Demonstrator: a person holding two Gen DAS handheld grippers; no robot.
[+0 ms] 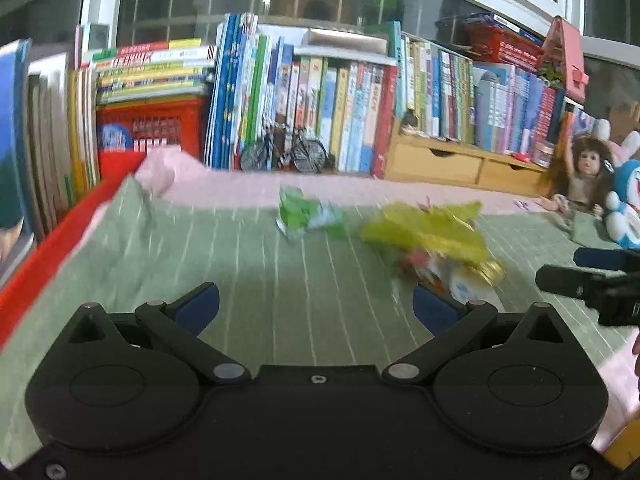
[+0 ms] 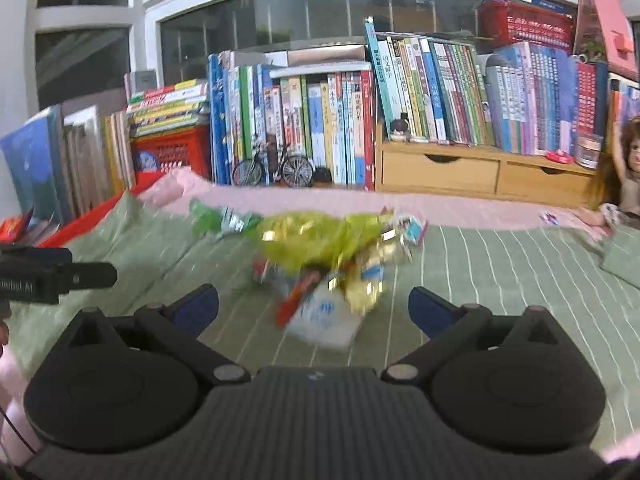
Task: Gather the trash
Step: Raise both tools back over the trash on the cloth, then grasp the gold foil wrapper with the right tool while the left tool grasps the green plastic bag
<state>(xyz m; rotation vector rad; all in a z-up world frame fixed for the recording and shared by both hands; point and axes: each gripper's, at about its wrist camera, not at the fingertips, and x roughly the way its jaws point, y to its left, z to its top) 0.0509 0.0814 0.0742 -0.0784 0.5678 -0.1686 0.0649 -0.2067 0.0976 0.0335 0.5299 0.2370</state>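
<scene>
A heap of trash lies on the green striped cloth (image 1: 248, 280): a yellow-green crinkled wrapper (image 1: 428, 232) (image 2: 312, 240), gold foil (image 2: 364, 284), a white packet (image 2: 324, 316), and a green wrapper (image 1: 308, 216) (image 2: 216, 216) lying apart to the left. My left gripper (image 1: 316, 308) is open, with the heap ahead and to its right. My right gripper (image 2: 314, 308) is open and low over the cloth, with the white packet between and just beyond its fingertips. Each gripper shows at the edge of the other's view: the right one (image 1: 592, 280), the left one (image 2: 56, 276).
A wall of upright books (image 1: 320, 100) runs along the back, with a red basket (image 1: 160, 128), a model bicycle (image 1: 284, 152) and a wooden drawer unit (image 1: 460, 164). A doll (image 1: 580, 176) and a blue-white plush toy (image 1: 624, 208) sit at the right. A red edge (image 1: 60, 248) borders the cloth on the left.
</scene>
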